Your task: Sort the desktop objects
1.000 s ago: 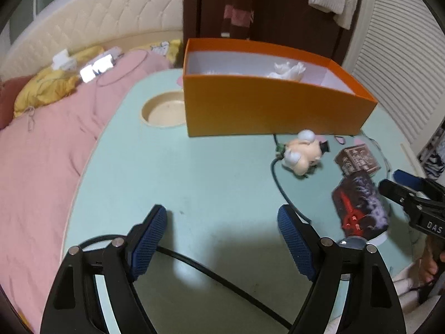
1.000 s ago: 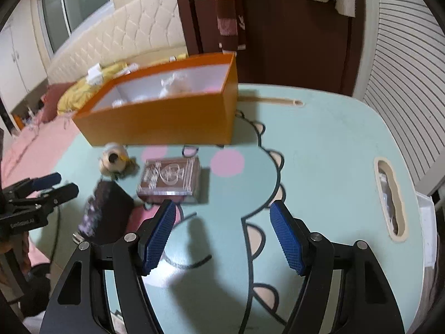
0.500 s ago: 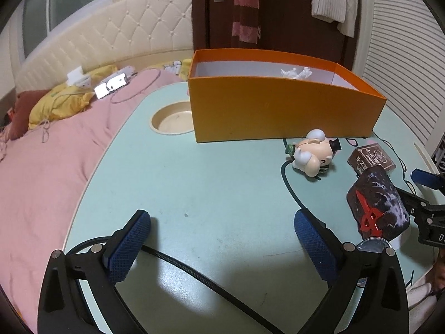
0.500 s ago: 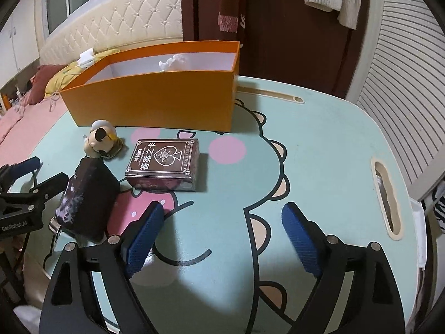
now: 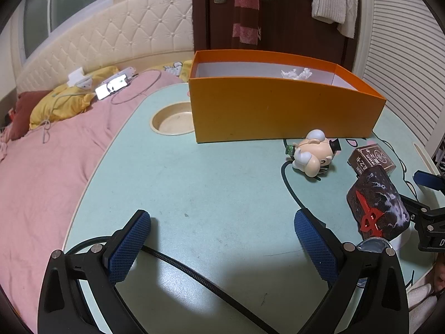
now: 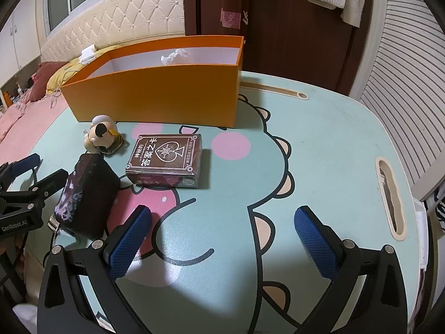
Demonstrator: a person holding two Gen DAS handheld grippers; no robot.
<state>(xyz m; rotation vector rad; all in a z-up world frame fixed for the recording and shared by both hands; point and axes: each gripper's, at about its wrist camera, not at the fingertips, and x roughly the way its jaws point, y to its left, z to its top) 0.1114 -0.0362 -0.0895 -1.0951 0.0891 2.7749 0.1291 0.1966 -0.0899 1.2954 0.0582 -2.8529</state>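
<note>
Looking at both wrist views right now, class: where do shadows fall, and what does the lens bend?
Left wrist view: the left gripper casts soft shadows on the table; the orange box rim bows. Right wrist view: the right gripper shadows the table; the slatted wall curves.

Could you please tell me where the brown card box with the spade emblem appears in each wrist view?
Left wrist: the brown card box sits far right, beyond the dark pouch.
Right wrist: it lies left of centre, right of the pouch.
Shared landmark: the orange box behind it.
</note>
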